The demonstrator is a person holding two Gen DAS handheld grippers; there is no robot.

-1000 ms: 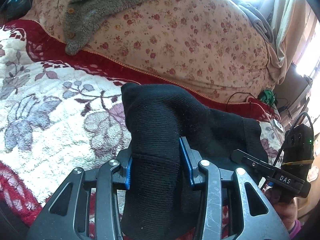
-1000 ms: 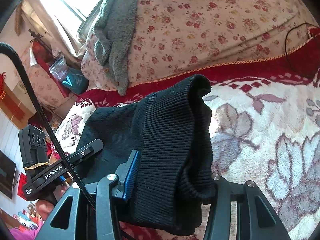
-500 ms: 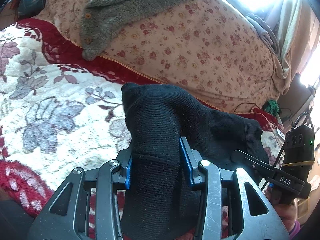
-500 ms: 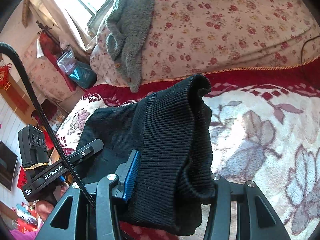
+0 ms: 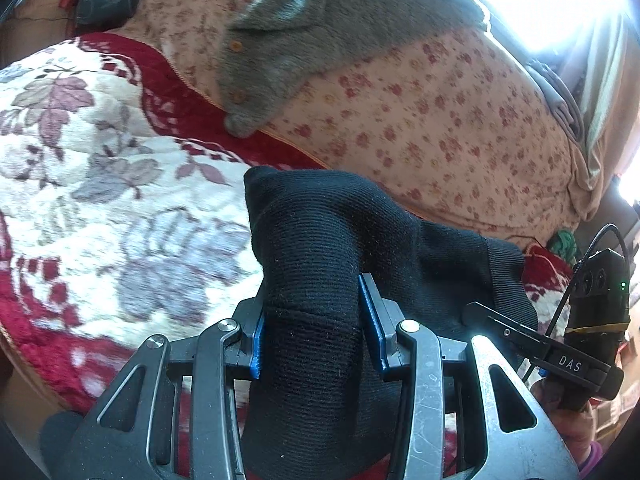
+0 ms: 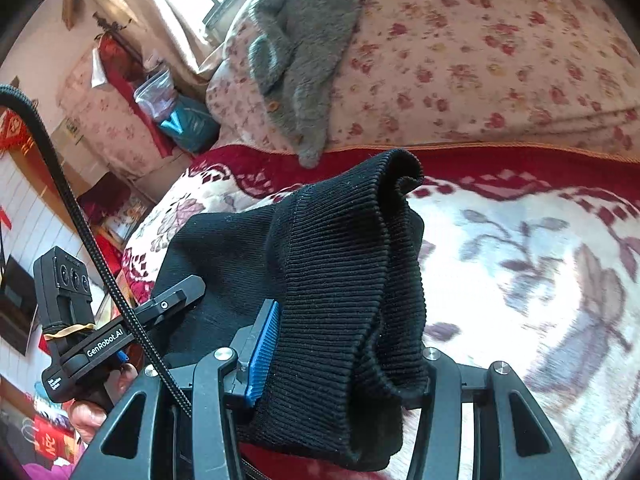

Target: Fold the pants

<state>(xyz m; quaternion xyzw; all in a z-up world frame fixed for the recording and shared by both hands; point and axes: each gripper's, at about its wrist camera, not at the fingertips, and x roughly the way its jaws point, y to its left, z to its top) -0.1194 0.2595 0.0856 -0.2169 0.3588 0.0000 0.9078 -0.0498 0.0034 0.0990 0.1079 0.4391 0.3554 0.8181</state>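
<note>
The left gripper (image 5: 316, 320) is clamping a thick bunch of the black knit pants (image 5: 320, 248) between its blue pads (image 5: 370, 312), the fabric rising in a rounded hump above the jaws and spilling down below them. The right gripper (image 6: 340, 344) is likewise pinching the pants (image 6: 344, 264), here at a ribbed band that is draping over the near jaw and hiding all but one blue pad (image 6: 264, 344). Between the two grips the cloth is stretching sideways as a slack black sheet, held up off the floral blanket (image 5: 100, 208) that is covering the bed beneath. Each view is also catching the other handheld unit at its edge, gripped by a hand (image 6: 96, 408). Beyond the blanket's red border a flowered quilt (image 5: 420, 112) is bulging up, with a grey fleece garment (image 5: 304, 48) lying across it and bright window light behind.
</note>
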